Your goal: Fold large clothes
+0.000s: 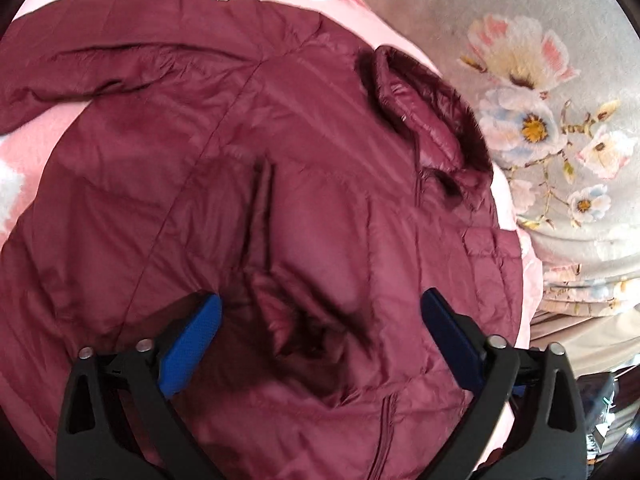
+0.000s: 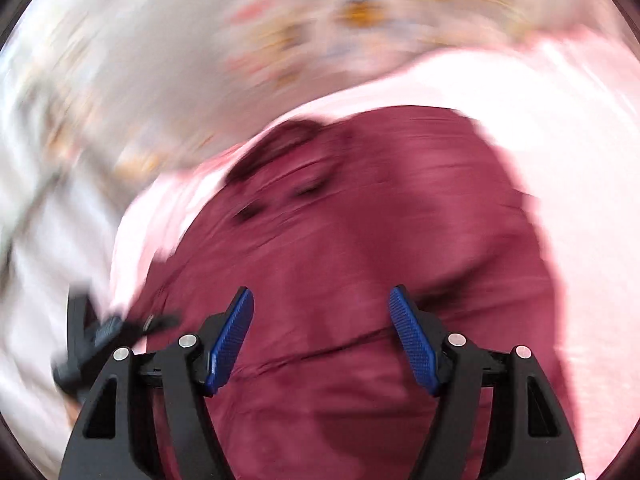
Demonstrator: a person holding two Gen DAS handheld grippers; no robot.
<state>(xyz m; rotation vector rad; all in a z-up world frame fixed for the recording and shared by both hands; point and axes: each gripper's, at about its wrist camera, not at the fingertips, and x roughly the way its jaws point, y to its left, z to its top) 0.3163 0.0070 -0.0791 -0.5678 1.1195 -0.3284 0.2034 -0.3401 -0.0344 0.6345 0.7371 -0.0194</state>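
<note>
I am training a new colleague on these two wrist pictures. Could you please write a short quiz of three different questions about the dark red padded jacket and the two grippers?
1. True or false: the left gripper is shut on the dark red padded jacket.
2. The jacket lies on: A) a pink blanket; B) a wooden floor; C) a metal rack.
3. Fill in: the blue pads of the right gripper stand ____ above the jacket.

Key: 1 false, its jaws stand apart; 2 A; 3 open.
</note>
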